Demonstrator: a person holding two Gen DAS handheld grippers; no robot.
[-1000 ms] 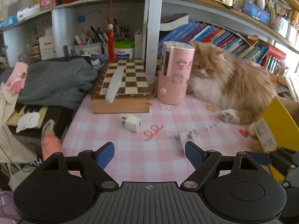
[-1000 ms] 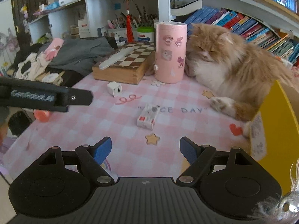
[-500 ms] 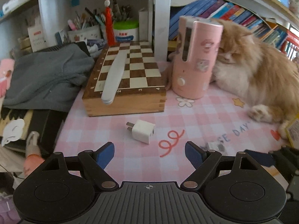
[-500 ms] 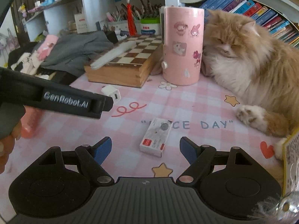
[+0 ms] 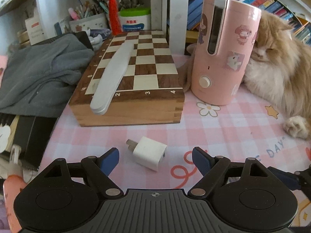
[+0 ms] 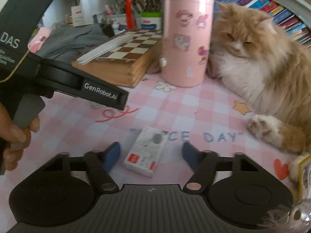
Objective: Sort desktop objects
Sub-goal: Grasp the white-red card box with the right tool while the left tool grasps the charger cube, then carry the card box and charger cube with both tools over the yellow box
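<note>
Blue-padded left gripper (image 5: 155,158) spread wide, holding nothing, white plug adapter (image 5: 149,153) lying on the pink checked tablecloth (image 5: 223,134) between its fingers, untouched. Right gripper (image 6: 150,153) closing, pads not yet on the small white box (image 6: 145,155) lying flat between them. Farther back: wooden chessboard box (image 5: 134,93) with a white strip across it, upright pink cylinder (image 5: 223,58) just beside, fluffy orange cat (image 6: 262,68) leaning against that cylinder
</note>
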